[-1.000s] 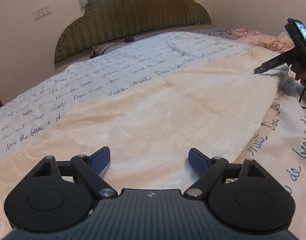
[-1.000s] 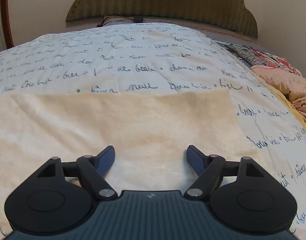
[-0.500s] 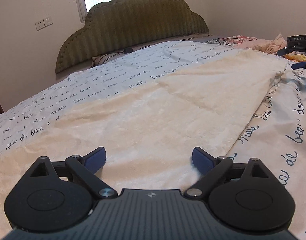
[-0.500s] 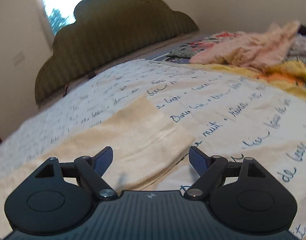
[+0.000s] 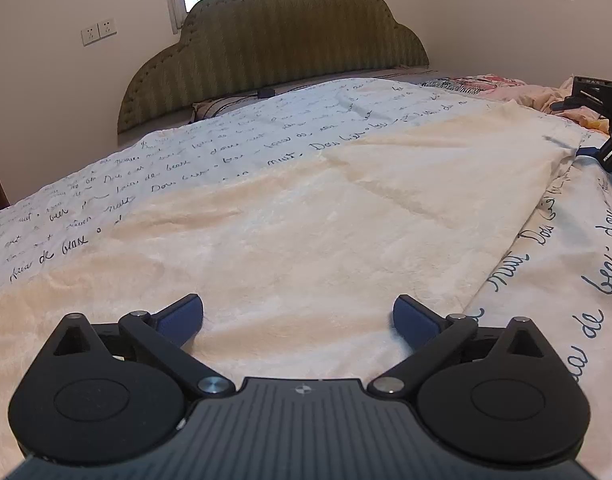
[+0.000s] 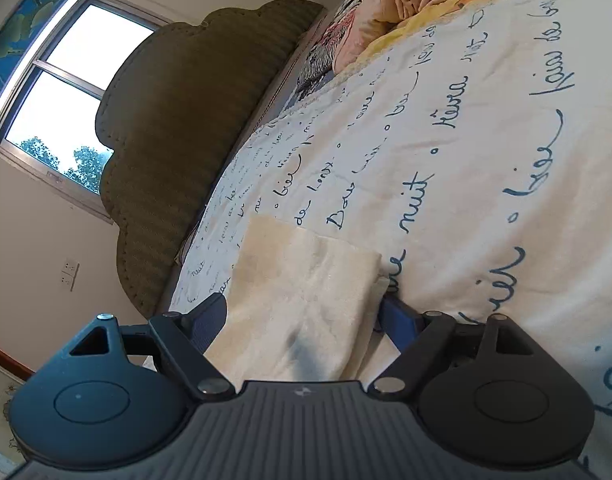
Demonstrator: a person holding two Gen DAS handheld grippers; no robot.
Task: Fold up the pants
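Observation:
Cream fleece pants (image 5: 314,216) lie spread flat across the bed, running from near left to far right. My left gripper (image 5: 297,316) is open, its blue pads low over the near end of the pants. My right gripper (image 6: 301,316) is open and rolled sideways, its jaws either side of the pants' far corner (image 6: 306,280), one jaw over the fabric and one against the bedspread. The right gripper also shows in the left wrist view (image 5: 598,128) at the pants' far right end.
A white bedspread with blue script (image 5: 233,144) covers the bed (image 6: 486,160). A green scalloped headboard (image 5: 277,52) stands behind. Pink and yellow bedding (image 6: 418,4) is piled at the right side. A small dark object (image 5: 265,92) lies near the headboard.
My right gripper dropped from above the pants to their far corner and rolled sideways, jaws now around the fabric edge. My left gripper lowered slightly and stayed open.

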